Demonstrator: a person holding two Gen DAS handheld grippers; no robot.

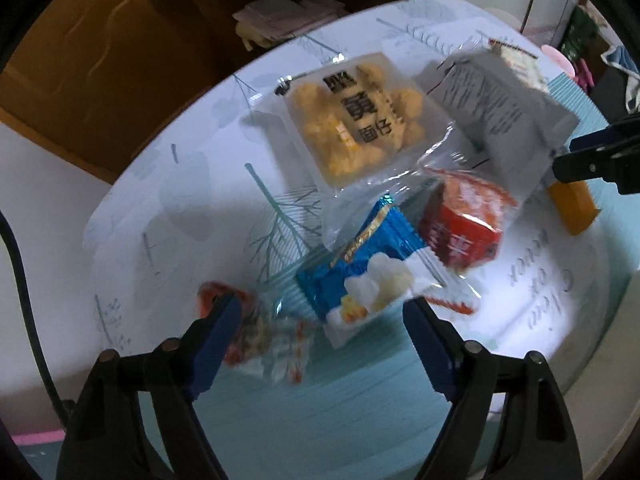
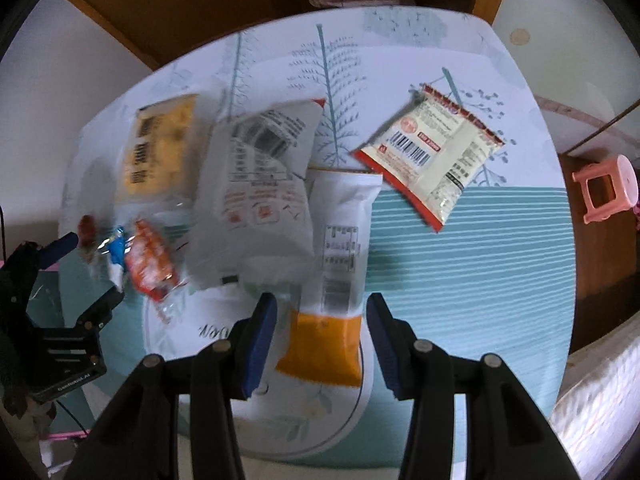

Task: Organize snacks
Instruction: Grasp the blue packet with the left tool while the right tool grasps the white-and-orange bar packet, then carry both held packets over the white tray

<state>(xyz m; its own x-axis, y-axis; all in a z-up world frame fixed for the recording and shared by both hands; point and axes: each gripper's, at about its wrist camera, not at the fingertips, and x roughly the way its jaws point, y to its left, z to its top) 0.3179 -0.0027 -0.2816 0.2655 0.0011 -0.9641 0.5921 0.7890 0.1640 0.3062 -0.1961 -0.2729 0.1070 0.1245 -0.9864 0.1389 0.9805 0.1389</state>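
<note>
Left wrist: we see left gripper [image 1: 322, 312] jaws wide, empty, blue packet [image 1: 360, 268] just ahead. R gripper [image 2: 322, 332] partly open, straddling orange-white packet [image 2: 334, 280], pads not touching.

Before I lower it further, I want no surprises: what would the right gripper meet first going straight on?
Most likely the white-and-orange snack pouch, whose orange end lies between the open right gripper fingers. Depth is unclear.

bench [image 2: 480, 264]: wearing a pale cloth with teal stripes and leaf print | wooden cabinet [image 1: 100, 60]: standing behind it | folded papers [image 1: 280, 12]: lying on its shelf | pink stool [image 2: 608, 184]: sitting on brown floor | light: glaring on the cloth
</note>
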